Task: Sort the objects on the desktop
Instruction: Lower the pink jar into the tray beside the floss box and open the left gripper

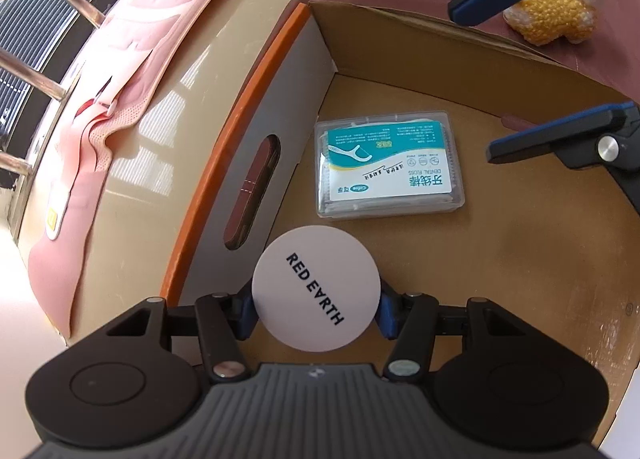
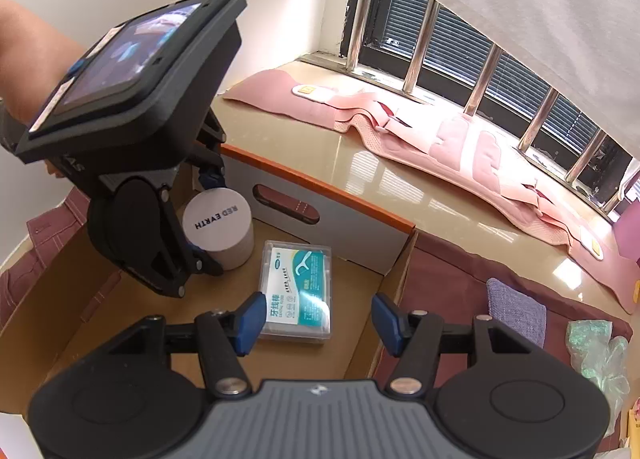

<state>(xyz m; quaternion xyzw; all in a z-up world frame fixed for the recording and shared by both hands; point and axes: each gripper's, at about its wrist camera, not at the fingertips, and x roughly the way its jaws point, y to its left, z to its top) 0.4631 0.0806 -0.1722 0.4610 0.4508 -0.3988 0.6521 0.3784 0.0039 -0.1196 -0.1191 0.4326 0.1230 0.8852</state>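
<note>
A white round jar (image 1: pixel 316 293) marked RED EARTH sits upright between the blue pads of my left gripper (image 1: pixel 316 307), which is shut on it. The jar is low inside a cardboard box (image 1: pixel 440 25), close to the corner by its white wall. On the box floor lies a clear dental floss case (image 1: pixel 390 163) with a teal label. My right gripper (image 2: pixel 318 303) hangs open above that floss case (image 2: pixel 298 291), with nothing between its pads. From the right wrist view, the left gripper (image 2: pixel 208 215) comes down steeply onto the jar (image 2: pixel 218 227).
The box's white wall has an orange rim (image 2: pixel 332 187) and a handle slot. Outside it, on the maroon cloth, lie a purple pouch (image 2: pixel 516 311), a greenish wrapper (image 2: pixel 596 347) and a yellow-and-white lump (image 1: pixel 552 15). A pink cloth (image 2: pixel 460 139) covers the window ledge.
</note>
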